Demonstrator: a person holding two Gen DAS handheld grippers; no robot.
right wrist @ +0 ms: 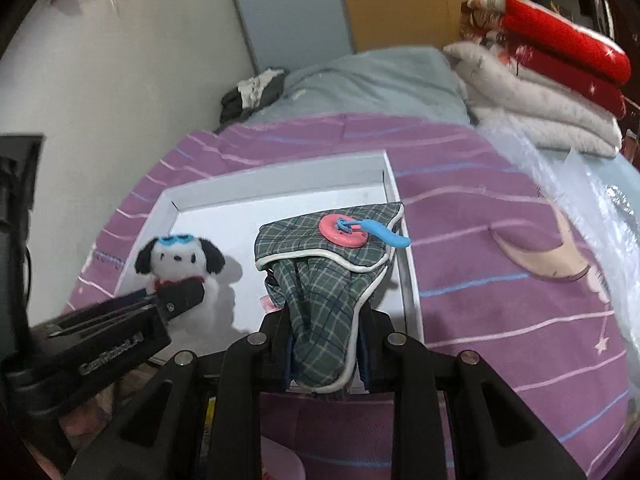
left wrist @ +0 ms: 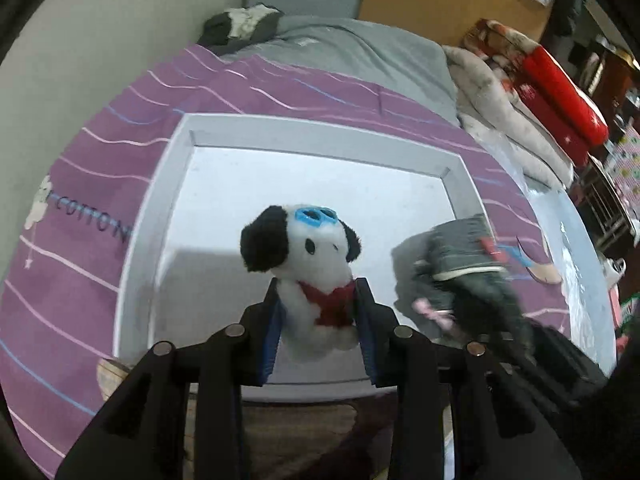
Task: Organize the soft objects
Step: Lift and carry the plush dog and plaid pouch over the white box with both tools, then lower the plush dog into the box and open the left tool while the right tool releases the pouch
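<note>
A person's left gripper clamps a small white plush dog with black ears, blue goggles and a red scarf at the torso, jaws closed on its sides, the toy upright between the blue-lined fingers with its head above and forward of the tips. It hangs over the near left part of a shallow white cardboard tray lying on a purple striped bedspread; whether its feet touch the floor of the tray cannot be told. The right gripper is pinched on a green plaid fabric pouch with white piping, a pink button and a blue loop, its long axis running straight out from the jaws, the buttoned flap at the far end reaching the tray's right wall. In the right wrist view the dog sits to the left of the pouch, apart from it. Both soft items appear to be on their way into the tray; the coming release likely turns on each being low enough, directly ahead of its own jaws, with the left hand nearer the open floor and the right at the tray's edge.
</note>
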